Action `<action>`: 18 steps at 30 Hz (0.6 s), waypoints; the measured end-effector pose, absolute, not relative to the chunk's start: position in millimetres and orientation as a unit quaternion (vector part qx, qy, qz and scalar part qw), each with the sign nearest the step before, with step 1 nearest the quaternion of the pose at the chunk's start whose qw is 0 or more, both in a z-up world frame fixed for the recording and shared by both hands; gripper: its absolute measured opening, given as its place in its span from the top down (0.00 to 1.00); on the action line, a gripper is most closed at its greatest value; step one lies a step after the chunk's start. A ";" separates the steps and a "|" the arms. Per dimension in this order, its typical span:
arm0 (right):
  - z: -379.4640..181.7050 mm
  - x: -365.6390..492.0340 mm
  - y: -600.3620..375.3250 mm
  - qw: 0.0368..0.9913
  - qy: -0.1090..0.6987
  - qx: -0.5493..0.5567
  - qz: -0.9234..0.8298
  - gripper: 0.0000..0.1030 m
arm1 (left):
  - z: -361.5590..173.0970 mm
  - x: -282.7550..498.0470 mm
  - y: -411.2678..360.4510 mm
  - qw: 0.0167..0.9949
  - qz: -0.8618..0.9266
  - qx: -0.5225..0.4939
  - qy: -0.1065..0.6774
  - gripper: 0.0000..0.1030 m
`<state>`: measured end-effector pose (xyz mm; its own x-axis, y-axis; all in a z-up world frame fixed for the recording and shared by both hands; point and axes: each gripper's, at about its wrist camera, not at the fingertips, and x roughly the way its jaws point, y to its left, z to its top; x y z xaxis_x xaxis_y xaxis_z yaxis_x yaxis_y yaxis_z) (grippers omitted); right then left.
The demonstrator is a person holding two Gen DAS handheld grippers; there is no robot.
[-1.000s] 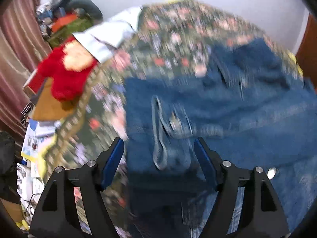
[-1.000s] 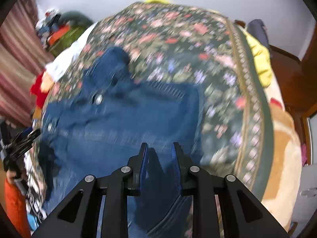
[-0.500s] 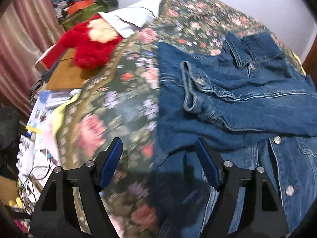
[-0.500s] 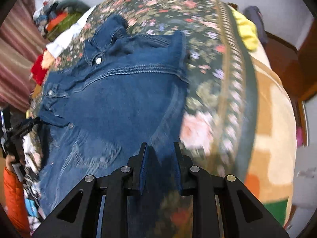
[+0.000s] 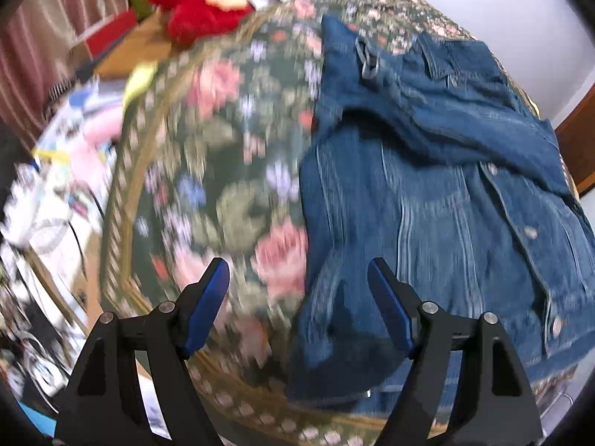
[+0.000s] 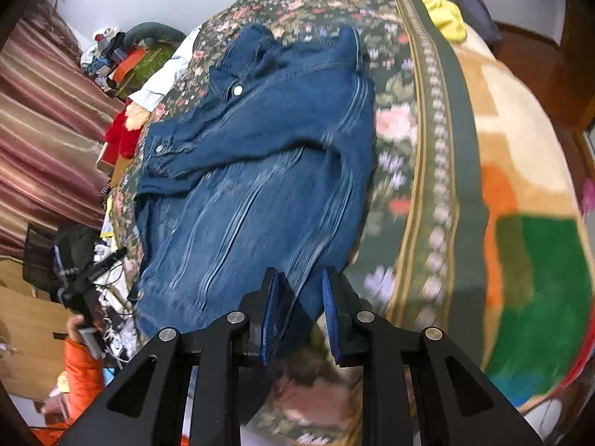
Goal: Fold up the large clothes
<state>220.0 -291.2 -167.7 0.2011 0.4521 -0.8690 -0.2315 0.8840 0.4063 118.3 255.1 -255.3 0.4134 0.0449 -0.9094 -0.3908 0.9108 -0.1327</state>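
A blue denim jacket [image 5: 427,193] lies spread on a floral bedspread [image 5: 223,171], one sleeve folded across its chest. My left gripper [image 5: 297,308] is open and empty, hovering over the jacket's lower left corner at the bed's near edge. In the right wrist view the jacket [image 6: 260,171] stretches away from me. My right gripper [image 6: 297,316] is nearly closed with the jacket's bottom hem between its blue pads.
A red plush toy [image 5: 197,7] and clutter lie left of the bed. A striped curtain [image 6: 41,119] hangs at left. A yellow cloth [image 6: 446,15] and a multicoloured blanket [image 6: 520,193] lie right of the bedspread.
Both grippers pulled back toward the bed's near edge. The left gripper left the folded sleeve and now hangs over the hem corner. The right kept its grip on the hem.
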 end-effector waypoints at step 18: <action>-169.5 193.8 -286.8 0.780 0.592 0.050 0.199 0.73 | -301.5 94.8 224.9 0.796 0.072 -0.271 0.537 0.57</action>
